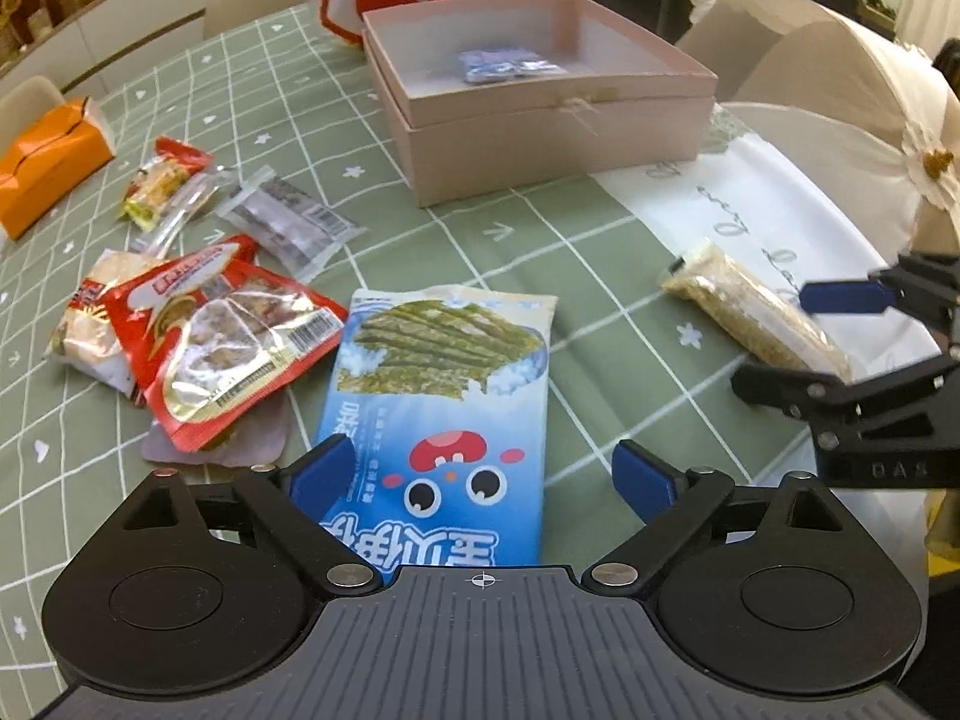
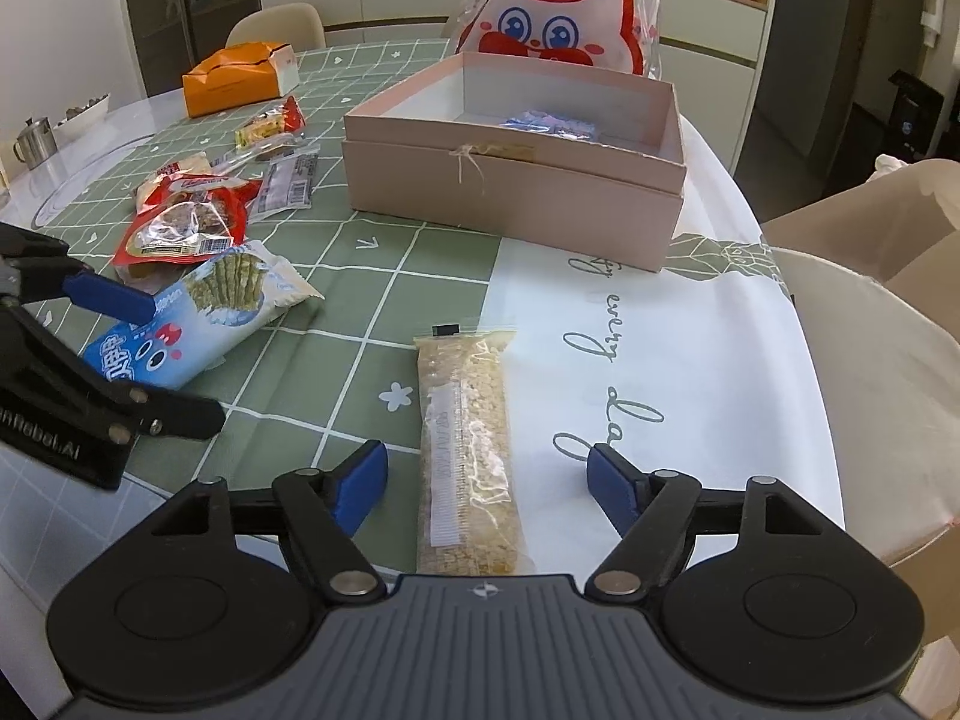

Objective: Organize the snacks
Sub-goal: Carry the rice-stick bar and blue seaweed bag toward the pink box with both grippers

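Glossy blue seaweed pouch (image 1: pixel 444 396) between spread left tongs (image 1: pixel 480 474), grainy clear-wrapped bar (image 2: pixel 468 450) between spread right tongs (image 2: pixel 486 492)

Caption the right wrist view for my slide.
Open right claw straddling a clear-wrapped oat bar before a pink cardboard box.

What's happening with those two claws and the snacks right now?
Left gripper open over blue seaweed packet. Right gripper open astride oat bar. Pink box holds one blue packet. Nothing blocking.
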Demonstrator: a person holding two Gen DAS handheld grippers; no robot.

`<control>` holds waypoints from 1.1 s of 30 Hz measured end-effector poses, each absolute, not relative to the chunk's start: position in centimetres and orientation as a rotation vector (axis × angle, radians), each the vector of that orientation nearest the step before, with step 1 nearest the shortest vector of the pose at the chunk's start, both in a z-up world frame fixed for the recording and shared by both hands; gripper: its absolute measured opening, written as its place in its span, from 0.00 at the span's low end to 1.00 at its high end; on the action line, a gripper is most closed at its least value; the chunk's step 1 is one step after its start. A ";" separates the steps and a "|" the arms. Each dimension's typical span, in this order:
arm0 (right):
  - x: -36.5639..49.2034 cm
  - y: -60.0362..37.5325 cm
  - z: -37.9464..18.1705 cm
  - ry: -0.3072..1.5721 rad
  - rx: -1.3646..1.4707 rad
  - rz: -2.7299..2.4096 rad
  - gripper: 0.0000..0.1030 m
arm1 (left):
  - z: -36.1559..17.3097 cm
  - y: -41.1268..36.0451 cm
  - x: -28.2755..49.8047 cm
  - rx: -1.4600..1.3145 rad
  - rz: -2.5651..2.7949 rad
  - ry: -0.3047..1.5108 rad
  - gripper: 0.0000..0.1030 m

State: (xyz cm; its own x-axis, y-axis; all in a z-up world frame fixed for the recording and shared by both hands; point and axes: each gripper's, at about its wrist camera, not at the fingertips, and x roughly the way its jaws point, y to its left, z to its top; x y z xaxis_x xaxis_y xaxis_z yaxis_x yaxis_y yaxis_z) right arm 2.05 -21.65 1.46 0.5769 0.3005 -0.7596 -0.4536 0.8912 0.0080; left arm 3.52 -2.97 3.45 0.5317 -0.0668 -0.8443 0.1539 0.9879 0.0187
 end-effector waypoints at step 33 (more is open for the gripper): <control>1.9 -21.5 1.2 0.830 -0.189 0.423 0.78 | 5.0 0.1 4.4 0.101 -0.286 0.965 0.84</control>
State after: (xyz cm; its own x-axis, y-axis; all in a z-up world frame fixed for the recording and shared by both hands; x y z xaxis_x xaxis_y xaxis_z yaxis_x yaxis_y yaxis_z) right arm 1.93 -21.53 1.25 0.5977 0.2894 -0.7477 -0.4350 0.9005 0.0009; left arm 4.40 0.13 4.98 0.5351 -0.1945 -0.8221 0.2842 0.9579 -0.0415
